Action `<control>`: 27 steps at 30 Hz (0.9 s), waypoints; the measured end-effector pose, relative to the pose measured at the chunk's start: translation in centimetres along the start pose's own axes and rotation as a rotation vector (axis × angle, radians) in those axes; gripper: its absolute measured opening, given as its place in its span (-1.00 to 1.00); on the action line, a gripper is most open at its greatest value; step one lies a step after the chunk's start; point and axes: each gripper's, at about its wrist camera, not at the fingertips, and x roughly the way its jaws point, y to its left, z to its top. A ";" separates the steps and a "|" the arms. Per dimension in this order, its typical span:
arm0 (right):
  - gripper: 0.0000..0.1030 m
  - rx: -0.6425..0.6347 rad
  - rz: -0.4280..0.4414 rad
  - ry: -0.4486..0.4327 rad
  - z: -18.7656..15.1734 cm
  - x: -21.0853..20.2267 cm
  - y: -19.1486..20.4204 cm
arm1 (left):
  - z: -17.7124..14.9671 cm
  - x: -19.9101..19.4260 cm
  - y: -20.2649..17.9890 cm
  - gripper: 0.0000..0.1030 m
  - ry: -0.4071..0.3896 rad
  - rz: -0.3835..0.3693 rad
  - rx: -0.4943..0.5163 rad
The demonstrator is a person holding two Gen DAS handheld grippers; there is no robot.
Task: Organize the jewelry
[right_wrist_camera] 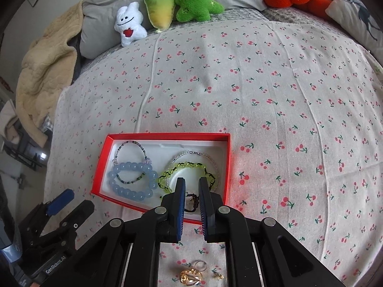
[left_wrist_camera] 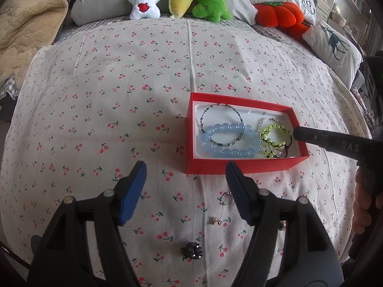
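The red box [left_wrist_camera: 241, 165] sat on the cherry-print bed [left_wrist_camera: 119, 83], holding a blue bead bracelet [left_wrist_camera: 229, 141] and a yellow-green bracelet [left_wrist_camera: 275, 136]. The left hand-held gripper [left_wrist_camera: 185, 174] hovered released beside it over loose rings [left_wrist_camera: 226, 198] and a black hair claw [left_wrist_camera: 191, 251]. The right hand-held gripper [right_wrist_camera: 192, 184] reached into the box, jaws nearly clenched, nothing visibly pinched.

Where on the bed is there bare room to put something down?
The bedspread between the red box and the plush toys is bare, as is the stretch left of the box. It is crowded inside the box with bracelets, and near its front edge, where rings lie.
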 end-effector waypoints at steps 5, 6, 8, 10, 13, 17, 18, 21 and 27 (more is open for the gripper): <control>-0.67 -0.041 -0.009 0.006 -1.0 -1.1 0.0 | -0.8 -0.2 0.0 0.36 0.037 -0.020 -0.001; -0.65 -0.052 -0.012 0.007 -1.4 -1.3 0.1 | -1.0 -0.2 0.0 0.41 0.045 -0.023 0.002; -0.50 -0.077 -0.017 0.010 -2.1 -1.7 0.3 | -1.6 -0.3 0.0 0.50 0.060 -0.032 0.005; -0.21 -0.099 -0.020 0.008 -2.9 -2.1 0.5 | -2.1 -0.4 0.1 0.51 0.074 -0.041 0.008; 0.39 -0.127 -0.023 -0.010 -4.3 -2.7 0.7 | -2.9 -0.6 0.4 0.55 0.092 -0.055 0.009; 0.39 -0.183 -0.037 0.007 -5.9 -2.8 1.2 | -4.1 -0.7 0.8 0.56 0.110 -0.060 0.012; 0.39 -0.193 -0.041 0.012 -6.3 -2.8 1.3 | -4.4 -0.7 0.8 0.57 0.112 -0.062 0.014; 0.41 -0.217 -0.047 0.017 -7.3 -2.8 1.5 | -5.3 -0.9 0.9 0.58 0.110 -0.064 0.031; 0.49 -0.236 -0.053 0.009 -9.3 -3.0 1.6 | -7.3 -0.8 1.1 0.60 0.101 -0.049 0.065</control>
